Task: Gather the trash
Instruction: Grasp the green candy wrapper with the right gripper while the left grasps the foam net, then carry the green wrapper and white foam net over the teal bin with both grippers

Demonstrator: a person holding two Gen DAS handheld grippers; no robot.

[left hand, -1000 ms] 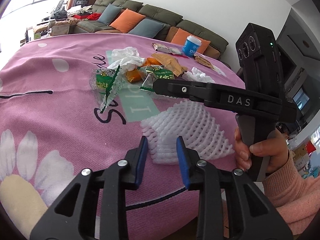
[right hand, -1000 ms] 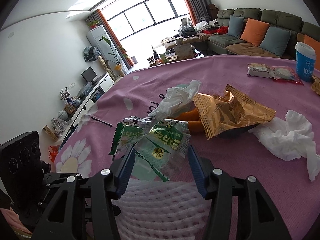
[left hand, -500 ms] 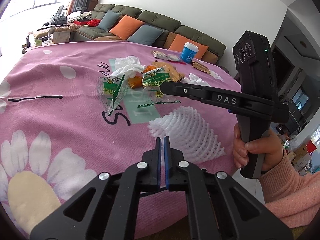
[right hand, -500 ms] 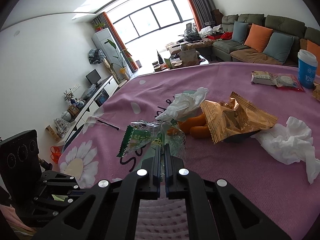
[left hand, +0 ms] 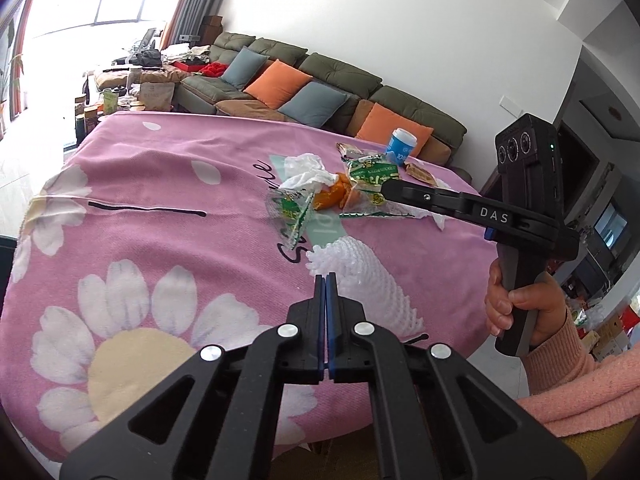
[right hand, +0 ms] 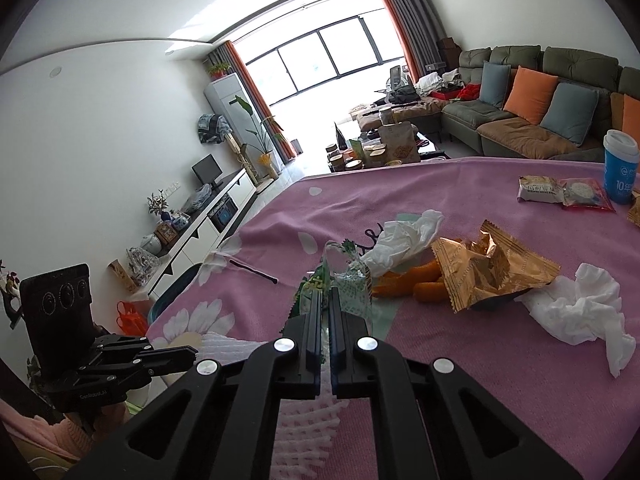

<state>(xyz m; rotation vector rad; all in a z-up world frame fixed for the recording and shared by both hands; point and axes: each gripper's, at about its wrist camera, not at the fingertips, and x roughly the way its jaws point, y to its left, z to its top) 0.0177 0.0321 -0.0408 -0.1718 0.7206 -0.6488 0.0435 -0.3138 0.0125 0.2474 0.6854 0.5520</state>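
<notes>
Right gripper (right hand: 326,300) clamped on green wrapper (right hand: 352,294)

A long green sofa (right hand: 560,92) sits behind the counter (right hand: 460,184), which wears a pink cloth with white daisies. Orange and blue-grey cushions (right hand: 530,94) lean along the sofa's back. At the sofa's far end is a big bright window (right hand: 332,60) with orange curtains (right hand: 408,28). A tall white air cooler (right hand: 232,110) and a leafy plant (right hand: 260,128) stand across the room from the sofa. Beside them, a low white cabinet (right hand: 200,228) holds a small screen (right hand: 207,168) and vases.
</notes>
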